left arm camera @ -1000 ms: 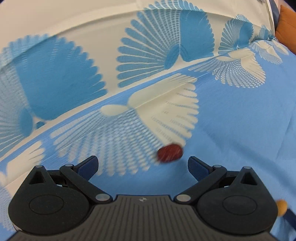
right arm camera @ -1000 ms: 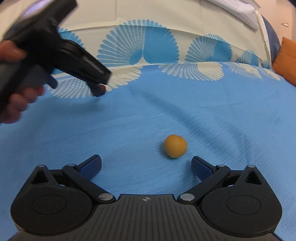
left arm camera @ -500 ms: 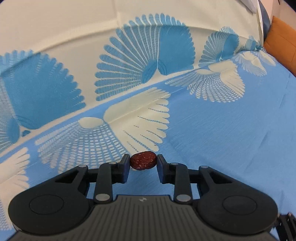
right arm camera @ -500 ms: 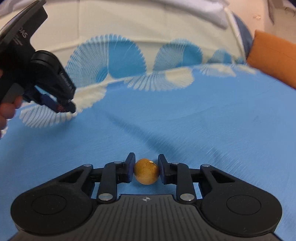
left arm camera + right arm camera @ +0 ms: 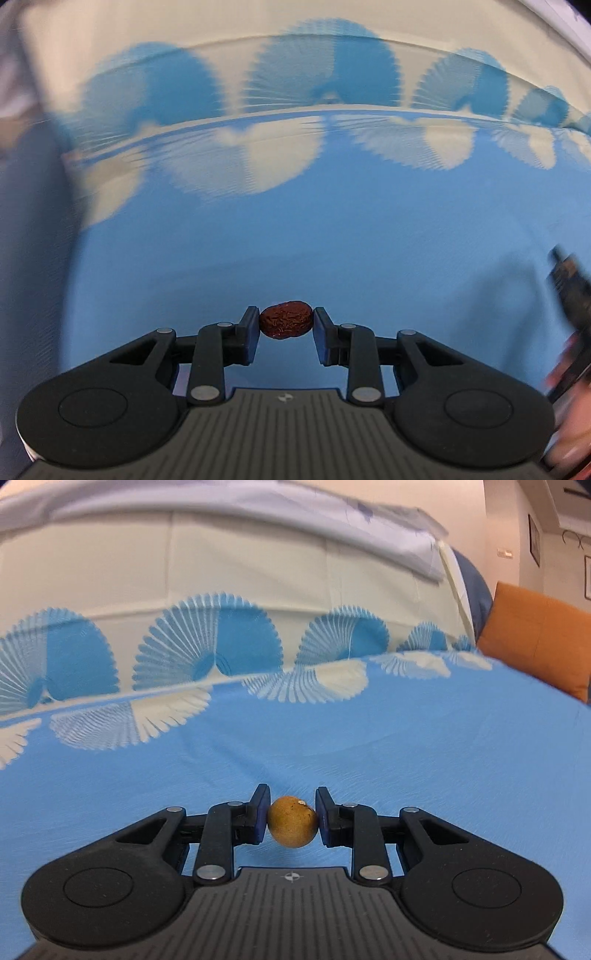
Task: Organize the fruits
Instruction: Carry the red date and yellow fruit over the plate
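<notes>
A wrinkled dark red date (image 5: 285, 319) is clamped between the blue pads of my left gripper (image 5: 285, 322), held above the blue cloth. In the right wrist view a small round tan fruit (image 5: 291, 825) sits pinched between the pads of my right gripper (image 5: 291, 819), lifted off the blue cloth. Part of the right gripper's body, blurred, with a hand behind it, shows at the right edge of the left wrist view (image 5: 570, 325).
The surface is a bed cover (image 5: 406, 746), plain blue in front, with cream and blue fan patterns further back. An orange cushion (image 5: 539, 635) lies at the far right. A pale folded sheet (image 5: 258, 520) runs along the back.
Both grippers went from open around their fruits to shut on them. The left one then swung quickly away across the cover with the date; the right one rose a little with the tan fruit.
</notes>
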### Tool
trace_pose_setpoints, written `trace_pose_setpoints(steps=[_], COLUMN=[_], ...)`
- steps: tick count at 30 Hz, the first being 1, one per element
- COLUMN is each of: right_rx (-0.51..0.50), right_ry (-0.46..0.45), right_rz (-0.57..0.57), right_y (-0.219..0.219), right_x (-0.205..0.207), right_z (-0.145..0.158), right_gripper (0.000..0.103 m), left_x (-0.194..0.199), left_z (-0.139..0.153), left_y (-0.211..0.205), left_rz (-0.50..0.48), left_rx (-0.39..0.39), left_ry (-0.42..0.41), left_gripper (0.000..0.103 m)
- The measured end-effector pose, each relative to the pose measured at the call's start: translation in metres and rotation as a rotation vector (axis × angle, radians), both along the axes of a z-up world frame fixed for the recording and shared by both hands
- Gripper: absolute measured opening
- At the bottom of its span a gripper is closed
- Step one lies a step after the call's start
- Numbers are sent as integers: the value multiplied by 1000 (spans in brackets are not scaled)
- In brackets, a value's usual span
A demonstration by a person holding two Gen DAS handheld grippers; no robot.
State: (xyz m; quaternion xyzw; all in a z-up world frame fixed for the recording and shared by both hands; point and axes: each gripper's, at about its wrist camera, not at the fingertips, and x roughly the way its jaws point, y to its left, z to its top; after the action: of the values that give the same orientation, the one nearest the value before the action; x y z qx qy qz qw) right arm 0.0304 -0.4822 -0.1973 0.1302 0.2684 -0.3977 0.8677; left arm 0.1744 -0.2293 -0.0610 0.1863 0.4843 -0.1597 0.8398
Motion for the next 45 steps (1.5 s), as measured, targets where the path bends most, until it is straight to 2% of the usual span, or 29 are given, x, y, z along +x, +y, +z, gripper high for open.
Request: trace_pose_setpoints(steps=[3,8,11,15,18,22,24,33,45], right_rx=[0,-32,-9,53,55,57,27,-19,-35], right_ry=[-66,-146,-174,-162,-137,-109,-98,-108,-112], right_rz=[72,333,479,624,721,802,831,853,862], right_y=[29,110,159,212,248,284,297,315,317], right_x=[-19,-70,-104,-142,-163,-185,-193,-210,-212], right_z=[46,123,156,182,197,208,212,225,230], right_gripper=[28,28,28,28,28,28,28,28,28], left_x=[-30,-84,-116,-156,-180,-208,-218,-249,-252], left_z=[22,56,70,80,80,76,74,82,88], left_y=[51,115,145,176,194,218,225,244,245], left_rz=[68,132,164,174,171,183,186,165,158], left_rx=[27,-9,-38,-92,-106,-145,-153,-188,-200], left_ry=[-7,-57,-79,-87,-100,-107,-114,-157,-165], left_gripper=[34,34,34,34,34,34,34,34,34])
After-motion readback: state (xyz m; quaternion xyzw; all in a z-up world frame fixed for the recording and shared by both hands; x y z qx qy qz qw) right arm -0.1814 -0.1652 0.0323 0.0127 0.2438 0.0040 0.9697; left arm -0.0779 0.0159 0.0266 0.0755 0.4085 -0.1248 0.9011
